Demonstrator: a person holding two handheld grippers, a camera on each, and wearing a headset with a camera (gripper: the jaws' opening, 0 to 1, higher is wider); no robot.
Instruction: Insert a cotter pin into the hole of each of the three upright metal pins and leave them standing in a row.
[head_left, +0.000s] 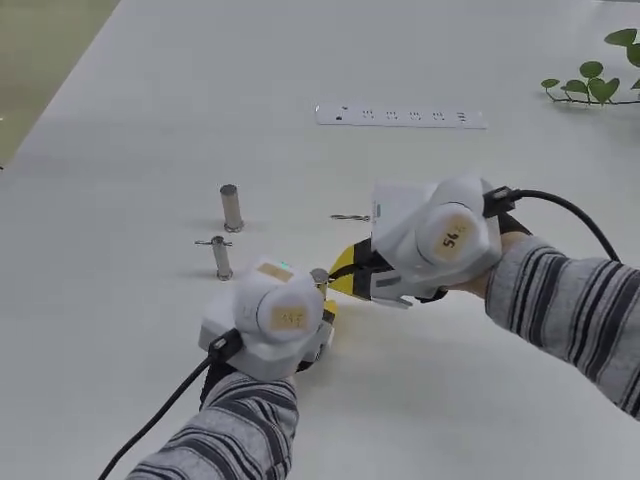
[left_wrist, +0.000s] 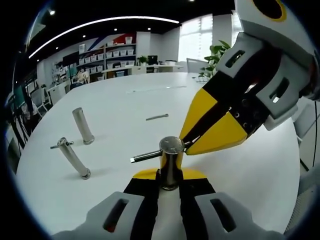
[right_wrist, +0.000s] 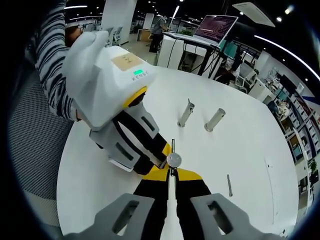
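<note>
**Work surface.** The left edge of the white table (head_left: 120, 130) runs diagonally at 10 o'clock in the head view, well apart from the work. A power strip (head_left: 400, 116) lies at 12 o'clock and a plant (head_left: 598, 85) at 2 o'clock, both well apart from the grippers. Bare surface lies open from 3 to 6 o'clock.

**Left gripper** (left_wrist: 170, 176). The jaws are clamped on the lower shank of the held metal pin (left_wrist: 171, 155), which stands upright directly ahead of them.

**Right gripper** (right_wrist: 173, 176). The jaws are closed together on a cotter pin (left_wrist: 146, 156) and meet the held metal pin from 3 o'clock in the left gripper view. The cotter pin appears to pass through the hole just below the pin's head, with its tip out at 9 o'clock.

**Remaining parts, head view.** At 10 o'clock from the held metal pin stands the fitted metal pin (head_left: 221, 258), with a second cotter pin (head_left: 207, 242) across it. The bare metal pin (head_left: 231, 207) stands just beyond. A loose cotter pin (head_left: 350, 217) lies flat at 12 o'clock, near the right gripper.
</note>
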